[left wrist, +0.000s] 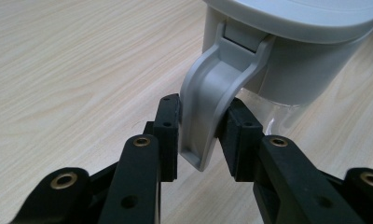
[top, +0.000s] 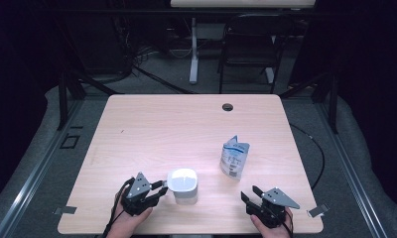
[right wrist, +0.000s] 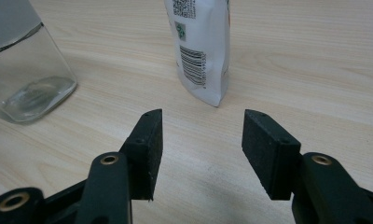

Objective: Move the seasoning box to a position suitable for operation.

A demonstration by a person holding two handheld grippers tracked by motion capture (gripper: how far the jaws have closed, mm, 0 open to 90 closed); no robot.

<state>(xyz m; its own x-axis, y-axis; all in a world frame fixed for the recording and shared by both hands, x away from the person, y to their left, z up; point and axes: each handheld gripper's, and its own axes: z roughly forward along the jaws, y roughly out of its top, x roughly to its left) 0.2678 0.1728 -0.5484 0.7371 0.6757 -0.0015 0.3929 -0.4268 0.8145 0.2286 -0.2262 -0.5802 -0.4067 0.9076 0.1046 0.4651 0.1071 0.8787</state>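
While the jug (top: pixel 182 185) stands at the desk's (top: pixel 152 124) near edge, its grey handle (left wrist: pixel 208 107) is clamped by the left claw (top: pixel 163 188); a squarer grip is advised (the right claw (right wrist: pixel 201 151) gapes empty before the pouch (right wrist: pixel 201 51)).

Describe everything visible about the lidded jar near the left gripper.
The jar stands upright on the table, near its front edge. Its body looks like clear glass or plastic with squarish, rounded corners, and no contents can be seen. A pale grey lid, plastic by its look, covers it, with a grey clasp lever hanging down one side. The left gripper is shut on that lever.
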